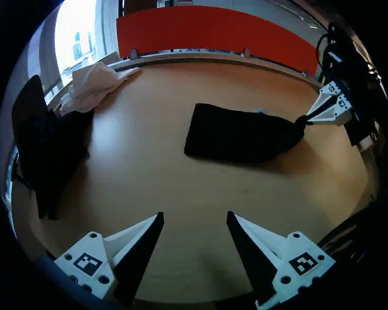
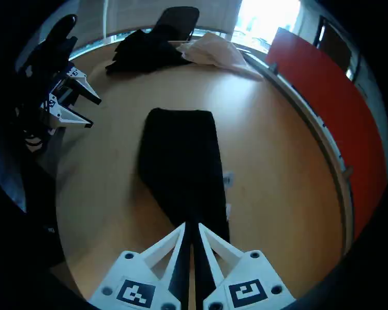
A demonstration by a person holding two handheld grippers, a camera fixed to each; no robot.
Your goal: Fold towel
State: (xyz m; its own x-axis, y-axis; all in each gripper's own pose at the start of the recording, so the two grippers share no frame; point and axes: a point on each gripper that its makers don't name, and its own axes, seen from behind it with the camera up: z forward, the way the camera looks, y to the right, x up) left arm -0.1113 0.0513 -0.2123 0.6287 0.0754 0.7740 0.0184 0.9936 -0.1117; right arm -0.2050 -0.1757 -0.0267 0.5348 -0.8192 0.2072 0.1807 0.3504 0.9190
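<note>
A black towel (image 1: 240, 134) lies folded lengthwise on the wooden table (image 1: 158, 181). In the left gripper view my left gripper (image 1: 195, 219) hovers open over bare wood, well short of the towel's near edge. Far to the right in that view, my right gripper (image 1: 307, 121) pinches the towel's gathered end. The right gripper view shows the towel (image 2: 179, 155) running away from my right gripper (image 2: 192, 226), whose fingers are shut on its near end. My left gripper (image 2: 93, 111) appears open at the far left.
A cream cloth (image 1: 93, 85) and a pile of black cloth (image 1: 51, 150) lie at the table's far left corner. A red panel (image 1: 214, 31) stands behind the table's back edge. A dark chair (image 2: 178, 23) sits beyond the table in the right gripper view.
</note>
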